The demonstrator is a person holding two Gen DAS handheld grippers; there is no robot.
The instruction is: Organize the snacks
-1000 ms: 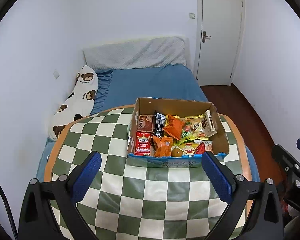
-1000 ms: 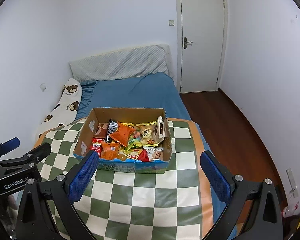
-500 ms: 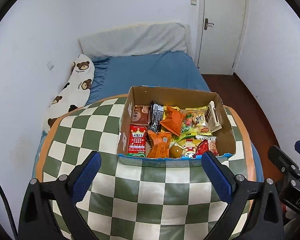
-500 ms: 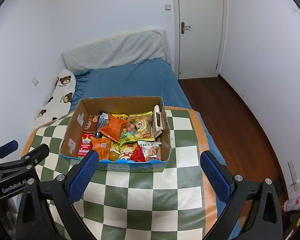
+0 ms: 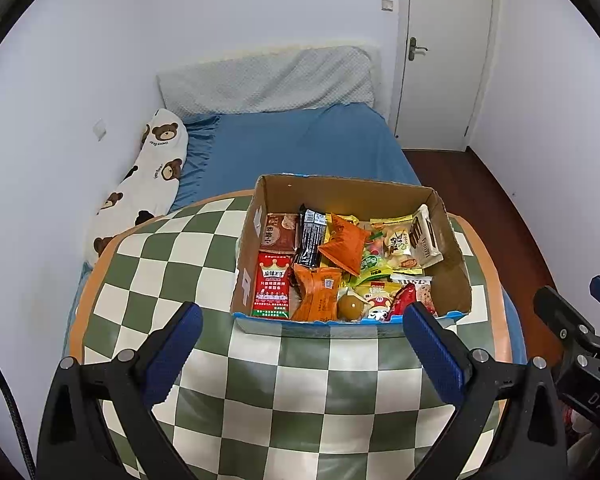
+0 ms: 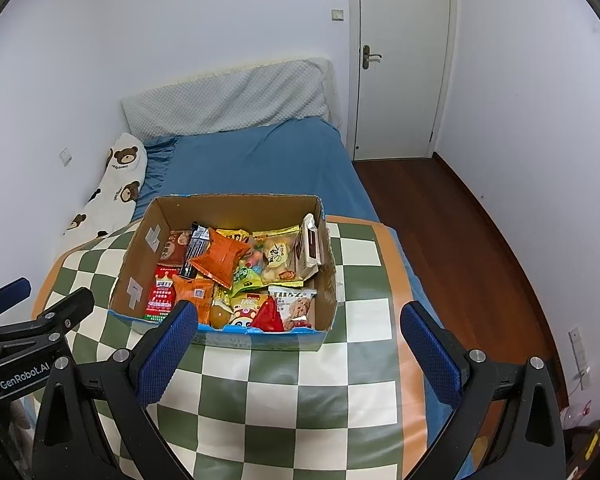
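Left wrist view, left gripper [image 5: 302,330] fingers spread wide and empty, right gripper [image 6: 298,330] likewise released, cardboard box [image 5: 348,190] of snacks [image 5: 342,244] on checkered worktop [image 5: 300,392], small round item possibly jelly, bed [image 5: 300,148] behind.

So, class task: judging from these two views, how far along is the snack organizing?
Barely begun. Done: nothing visibly sorted; the packets lie jumbled in the cardboard box. In hand: nothing; left gripper and right gripper hang open before it. Left: all the sorting.

Cardboard box [image 5: 352,196] open-topped, walls ring packed snacks [image 5: 344,268]; checkered table [image 5: 300,392] bare in front.
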